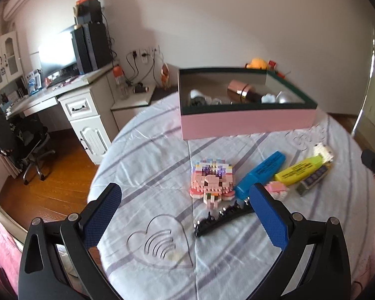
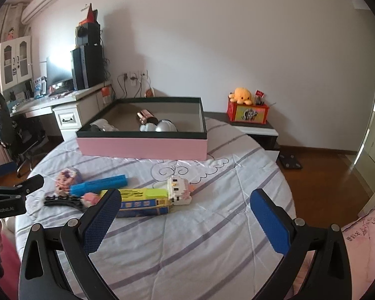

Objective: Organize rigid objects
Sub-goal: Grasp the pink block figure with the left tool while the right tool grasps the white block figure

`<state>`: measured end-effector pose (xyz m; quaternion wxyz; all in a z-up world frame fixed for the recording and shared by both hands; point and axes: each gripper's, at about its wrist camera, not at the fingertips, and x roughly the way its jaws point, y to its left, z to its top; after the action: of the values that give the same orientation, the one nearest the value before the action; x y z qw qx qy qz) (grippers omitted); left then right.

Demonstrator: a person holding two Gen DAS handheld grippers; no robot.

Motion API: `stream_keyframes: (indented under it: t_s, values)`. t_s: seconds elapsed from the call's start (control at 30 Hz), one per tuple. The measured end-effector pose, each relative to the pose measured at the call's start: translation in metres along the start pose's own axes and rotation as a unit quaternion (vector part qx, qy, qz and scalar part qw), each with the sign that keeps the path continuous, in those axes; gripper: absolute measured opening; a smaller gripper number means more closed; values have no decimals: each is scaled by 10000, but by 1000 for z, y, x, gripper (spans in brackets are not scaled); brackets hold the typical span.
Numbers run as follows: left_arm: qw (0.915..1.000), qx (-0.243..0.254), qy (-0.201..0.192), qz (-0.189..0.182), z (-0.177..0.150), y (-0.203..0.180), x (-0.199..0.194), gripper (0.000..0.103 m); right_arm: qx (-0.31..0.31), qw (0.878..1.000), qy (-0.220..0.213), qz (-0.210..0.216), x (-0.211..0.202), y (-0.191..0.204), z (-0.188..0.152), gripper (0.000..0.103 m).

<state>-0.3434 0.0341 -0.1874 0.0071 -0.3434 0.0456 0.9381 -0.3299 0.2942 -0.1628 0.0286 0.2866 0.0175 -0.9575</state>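
Loose rigid items lie clustered on the striped bed cover (image 1: 150,150), in front of a pink box (image 1: 247,121) with a dark green rim. Nearest the left claw (image 1: 185,200) is a black toothed hair clip (image 1: 220,218), lying flat and touching nothing of the claw. Just beyond it sits a pastel brick-built figure (image 1: 212,180), with a blue highlighter (image 1: 261,172) and a yellow highlighter (image 1: 300,171) lying side by side to its right, then a small blue and yellow carton (image 1: 313,178) and a white brick figure (image 1: 323,151). A small pink brick piece (image 1: 277,188) is partly covered by the left claw's pad.

Both claws are spread wide and hold nothing; the right claw (image 2: 185,200) hovers over bare cover near the carton (image 2: 142,207).

Inside the box, a rose-gold cylinder (image 2: 146,116) and several silver and white shapes (image 2: 160,126) are half hidden by the wall and hard to identify.
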Motion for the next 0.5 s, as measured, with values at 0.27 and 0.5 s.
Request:
stream_keyframes:
  t_s: [0.27, 0.5]
  values:
    - [9993, 140, 350, 54, 6, -3, 44, 103, 87, 9995, 302, -17, 48, -12, 3, 103]
    - [9984, 276, 487, -118, 13, -11, 62, 103, 143, 9986, 498, 120, 69, -16, 5, 103]
